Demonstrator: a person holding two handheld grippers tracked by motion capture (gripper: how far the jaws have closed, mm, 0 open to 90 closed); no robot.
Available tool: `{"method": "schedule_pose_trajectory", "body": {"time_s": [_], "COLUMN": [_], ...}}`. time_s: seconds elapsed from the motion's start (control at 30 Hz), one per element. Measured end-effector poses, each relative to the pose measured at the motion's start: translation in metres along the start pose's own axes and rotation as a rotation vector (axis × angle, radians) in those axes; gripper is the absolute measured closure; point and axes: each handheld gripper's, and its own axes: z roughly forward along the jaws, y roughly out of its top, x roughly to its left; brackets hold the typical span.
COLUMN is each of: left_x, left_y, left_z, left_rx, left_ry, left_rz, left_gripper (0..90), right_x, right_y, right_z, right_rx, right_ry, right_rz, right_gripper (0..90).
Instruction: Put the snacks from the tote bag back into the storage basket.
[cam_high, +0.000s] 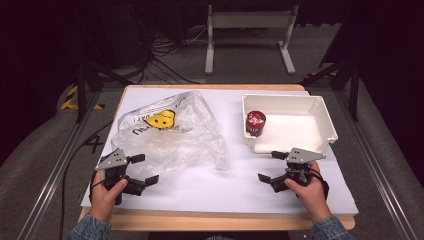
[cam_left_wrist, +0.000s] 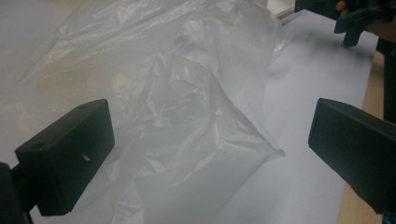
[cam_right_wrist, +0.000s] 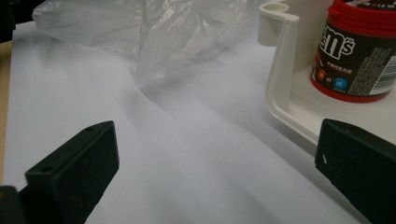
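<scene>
White sheet over table, landmark = white tray. Clear plastic bag crumpled well left of tray, mouth slack, prob. waiting to be filled. Red-lidded candy tub upright in tray's near-left corner. Left gripper at bag's near edge, right gripper just before tray; both jaws wide apart, holding nothing, poised.

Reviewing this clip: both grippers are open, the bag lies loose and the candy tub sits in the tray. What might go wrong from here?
1. The crumpled clear plastic bag with a yellow smiley print is thin and limp; the open left gripper facing it may pinch only one layer, or drag the bag instead of opening it.
2. The red-lidded dark candy tub stands close to the white plastic tray's near-left corner wall, so the open right gripper may bump the rim or tip the tub.
</scene>
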Motion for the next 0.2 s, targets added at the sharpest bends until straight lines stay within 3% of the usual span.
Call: {"method": "schedule_pose_trajectory", "body": {"time_s": [0.1,0.2], "left_x": [0.0011,0.0025], "left_y": [-0.0036,-0.0054], "left_z": [0.0017,0.0015], "left_rx": [0.000,-0.002], "left_ry": [0.024,0.038], "left_rz": [0.025,0.021], "left_gripper": [0.9,1.0], "right_x": [-0.0019,-0.0036], "right_y": [-0.0003,-0.0010], "right_z": [-0.0014,-0.0042], "right_rx": [-0.001,0.007], "right_ry": [-0.005,0.018], "right_rz": [0.011,0.006], "right_gripper": [0.4,0.3]}}
